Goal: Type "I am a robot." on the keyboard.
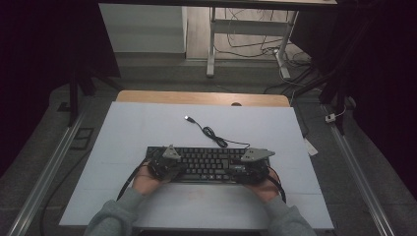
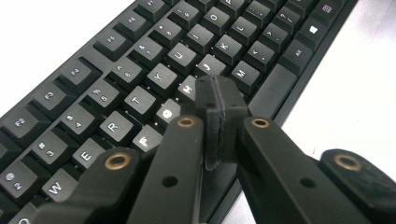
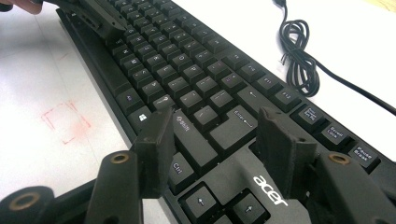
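The keyboard [image 1: 206, 164] lies mid-bench. The left gripper [image 2: 217, 100], jaws together, hovers above its H key; press straight down, lightly. The right gripper [image 3: 215, 135] waits near Enter, jaws apart.

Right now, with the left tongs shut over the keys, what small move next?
Probably ease the left tongs straight down: they are shut to a single tip poised above the keyboard between H and J, apparently to press a key. The right tongs hang open over the Shift and Enter end.
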Demonstrator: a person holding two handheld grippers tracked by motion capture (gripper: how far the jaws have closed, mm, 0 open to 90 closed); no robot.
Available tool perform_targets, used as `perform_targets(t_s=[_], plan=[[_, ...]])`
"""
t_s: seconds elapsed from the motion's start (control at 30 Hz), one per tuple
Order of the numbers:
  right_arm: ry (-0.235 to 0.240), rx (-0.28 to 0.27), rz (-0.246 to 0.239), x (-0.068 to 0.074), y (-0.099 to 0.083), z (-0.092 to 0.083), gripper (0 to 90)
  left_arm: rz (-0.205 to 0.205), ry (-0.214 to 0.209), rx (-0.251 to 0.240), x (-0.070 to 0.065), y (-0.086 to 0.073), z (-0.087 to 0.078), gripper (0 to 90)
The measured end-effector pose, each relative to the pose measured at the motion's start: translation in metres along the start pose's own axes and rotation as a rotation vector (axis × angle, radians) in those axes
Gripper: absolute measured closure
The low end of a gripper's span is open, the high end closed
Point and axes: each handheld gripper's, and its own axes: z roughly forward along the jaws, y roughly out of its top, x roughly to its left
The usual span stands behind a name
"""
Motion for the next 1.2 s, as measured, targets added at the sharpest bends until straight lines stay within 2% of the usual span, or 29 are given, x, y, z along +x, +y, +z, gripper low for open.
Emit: perform_targets(t_s=[0.4, 0.57, 0.73, 0.9, 1.0, 1.2], plan=[[-0.001, 0.0, 0.0, 0.0, 0.0, 0.0, 47.3, 0.002, 0.003, 0.019, 0.0, -0.002, 0.005, 88.4], [-0.001, 0.0, 0.001, 0.0, 0.0, 0.0, 47.3, 0.002, 0.01, 0.008, -0.001, -0.002, 0.005, 88.6], [-0.005, -0.003, 0.0, 0.0, 0.0, -0.001, 47.3, -0.008, 0.016, -0.033, 0.002, -0.001, -0.005, 88.6], [-0.004, -0.005, 0.003, -0.001, 0.0, -0.001, 47.3, -0.043, 0.024, -0.083, 0.011, -0.002, -0.021, 87.0], [-0.005, -0.003, 0.001, 0.0, 0.0, -0.001, 47.3, -0.081, 0.032, -0.115, 0.017, -0.004, -0.029, 81.6], [-0.005, -0.007, 0.007, -0.001, 0.0, -0.001, 47.3, -0.167, 0.072, -0.155, 0.03, -0.009, -0.041, 54.2]])
